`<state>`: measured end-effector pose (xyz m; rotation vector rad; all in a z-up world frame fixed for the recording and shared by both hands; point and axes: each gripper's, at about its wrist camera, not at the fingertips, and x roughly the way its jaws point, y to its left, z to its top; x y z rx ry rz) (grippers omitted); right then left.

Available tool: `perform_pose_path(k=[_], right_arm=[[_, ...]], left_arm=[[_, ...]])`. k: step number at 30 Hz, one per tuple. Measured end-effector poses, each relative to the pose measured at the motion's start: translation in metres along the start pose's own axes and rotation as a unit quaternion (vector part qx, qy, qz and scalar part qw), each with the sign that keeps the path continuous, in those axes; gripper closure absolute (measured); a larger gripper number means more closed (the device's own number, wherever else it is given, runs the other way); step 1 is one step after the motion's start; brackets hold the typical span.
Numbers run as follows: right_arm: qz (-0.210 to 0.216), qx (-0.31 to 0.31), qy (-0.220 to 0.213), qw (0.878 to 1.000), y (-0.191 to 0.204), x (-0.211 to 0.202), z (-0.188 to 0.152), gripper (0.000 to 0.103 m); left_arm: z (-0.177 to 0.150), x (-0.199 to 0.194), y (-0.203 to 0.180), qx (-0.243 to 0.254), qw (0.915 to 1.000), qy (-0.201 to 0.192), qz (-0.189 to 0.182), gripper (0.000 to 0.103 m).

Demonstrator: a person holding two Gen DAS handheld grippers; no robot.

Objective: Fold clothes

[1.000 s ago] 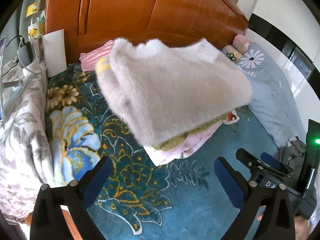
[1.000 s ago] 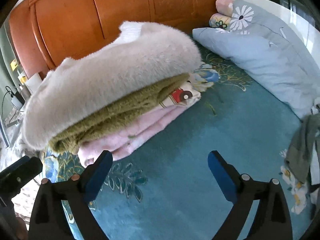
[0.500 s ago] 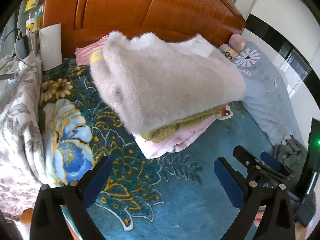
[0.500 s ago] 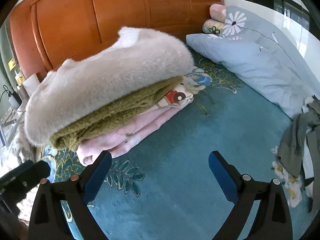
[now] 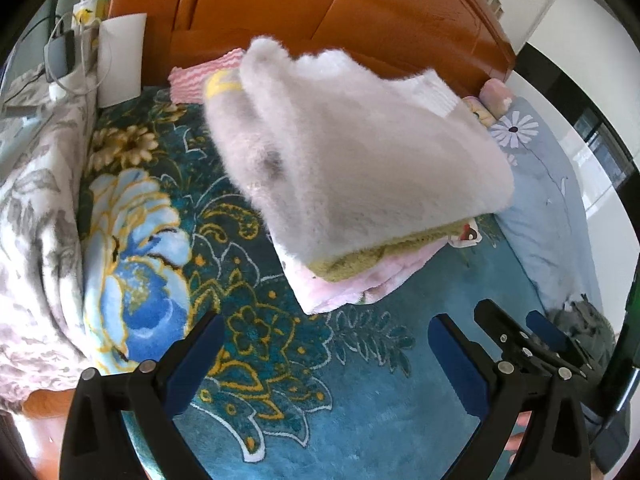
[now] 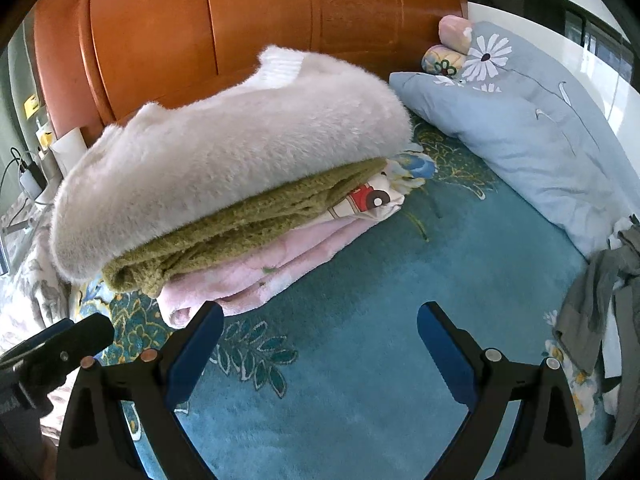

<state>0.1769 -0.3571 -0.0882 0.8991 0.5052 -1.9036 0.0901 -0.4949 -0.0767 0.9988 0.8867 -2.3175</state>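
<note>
A stack of folded clothes lies on the teal floral blanket (image 5: 360,380). On top is a fluffy pale grey sweater (image 5: 352,164), also in the right wrist view (image 6: 240,152). Under it lie an olive knit (image 6: 248,224), a printed white garment (image 6: 368,200) and a pink fleece (image 6: 280,268). My left gripper (image 5: 326,360) is open and empty, short of the stack. My right gripper (image 6: 320,344) is open and empty in front of the stack. A loose grey garment (image 6: 600,292) lies at the right.
An orange wooden headboard (image 6: 240,40) stands behind the stack. A light blue daisy pillow (image 6: 520,120) lies to the right. A grey floral blanket (image 5: 36,208) and a white box with chargers (image 5: 120,64) sit at the left. A pink striped cloth (image 5: 200,76) lies by the headboard.
Both grippers have drawn back a little from the stack and stay open. The stack has not moved.
</note>
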Motion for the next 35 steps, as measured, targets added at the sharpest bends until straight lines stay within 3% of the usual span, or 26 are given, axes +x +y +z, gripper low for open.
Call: perform_pose_path(k=[11, 35], right_arm=[[-0.005, -0.018, -0.003, 1.0, 0.01, 0.0, 0.008, 0.005], [-0.009, -0.02, 0.007, 1.0, 0.017, 0.005, 0.014, 0.005]], left_arm=[[0.003, 0.011, -0.004, 0.034, 0.9994, 0.009, 0.0, 0.0], [0.012, 0.011, -0.001, 0.034, 0.9994, 0.0, -0.011, 0.0]])
